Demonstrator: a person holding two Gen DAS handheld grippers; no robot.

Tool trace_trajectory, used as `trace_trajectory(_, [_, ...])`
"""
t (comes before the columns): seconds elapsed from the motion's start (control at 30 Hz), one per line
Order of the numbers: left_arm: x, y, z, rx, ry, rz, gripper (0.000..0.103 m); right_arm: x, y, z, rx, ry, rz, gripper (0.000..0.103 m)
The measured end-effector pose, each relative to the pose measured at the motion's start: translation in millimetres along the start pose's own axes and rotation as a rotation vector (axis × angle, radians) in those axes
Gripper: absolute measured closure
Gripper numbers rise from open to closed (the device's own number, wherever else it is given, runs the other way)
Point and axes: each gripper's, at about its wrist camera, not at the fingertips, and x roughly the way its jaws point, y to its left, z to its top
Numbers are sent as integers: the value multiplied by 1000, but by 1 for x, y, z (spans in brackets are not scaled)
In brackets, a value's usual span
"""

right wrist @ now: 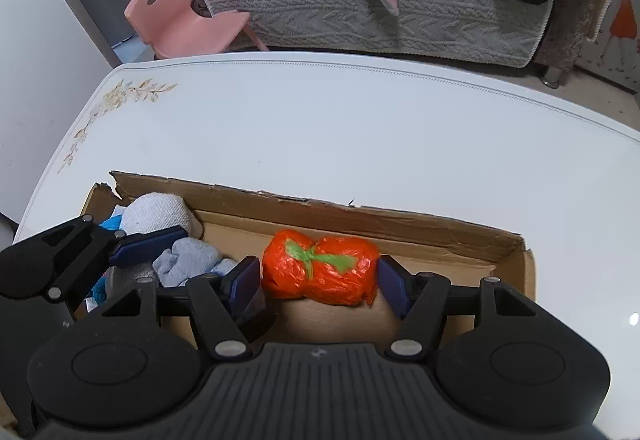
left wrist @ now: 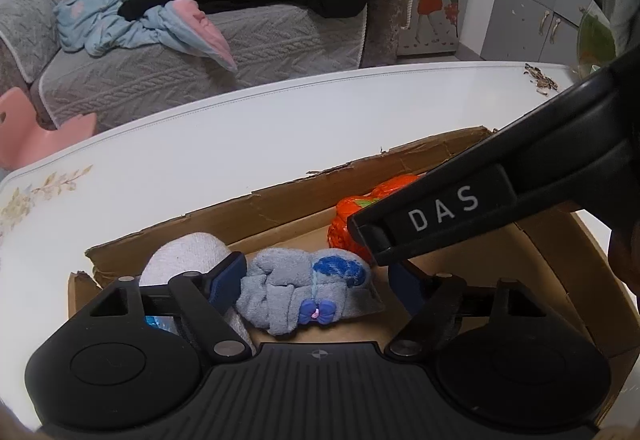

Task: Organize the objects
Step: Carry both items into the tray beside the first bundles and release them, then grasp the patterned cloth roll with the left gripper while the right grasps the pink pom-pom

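Both bundles lie in the cardboard box (right wrist: pixel 400 228): let spread left gripper (left wrist: pixel 320 286) lift clear of grey socks (left wrist: pixel 304 292), ease right gripper (right wrist: pixel 320 280), pinching orange bag (right wrist: pixel 320 266), apart gently.

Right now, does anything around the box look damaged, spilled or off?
Yes. The cardboard box has a ragged, torn top edge along its far wall, as if the flaps were ripped off. Brown crumbly debris lies scattered near the white table's far right edge. Nothing else stands out.

One box (right wrist: pixel 400 228), one orange bundle (right wrist: pixel 320 266), two sock rolls (left wrist: pixel 304 292).
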Motion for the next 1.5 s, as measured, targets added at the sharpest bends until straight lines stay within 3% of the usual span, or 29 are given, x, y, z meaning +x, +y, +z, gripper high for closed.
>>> trace_trajectory(0.37, [-14,-5,4,-126,70,-17,6,-8,-2,-1,-11,30,-5,42])
trace_trajectory(0.6, [-23,-5,-9,-172,119,-25,3,-17,-7,-9,6,39,-13,40])
trace_trajectory(0.83, [-48,0,-41,-151,198,-25,1,-40,-6,-48,35,33,24,33])
trace_trajectory(1.07, [-66,-4,-73,-111,276,-16,1,-51,2,-100,15,92,24,33])
trace_trajectory(1.5, [-83,1,-90,-174,301,-18,0,-57,10,-143,-2,143,-34,29])
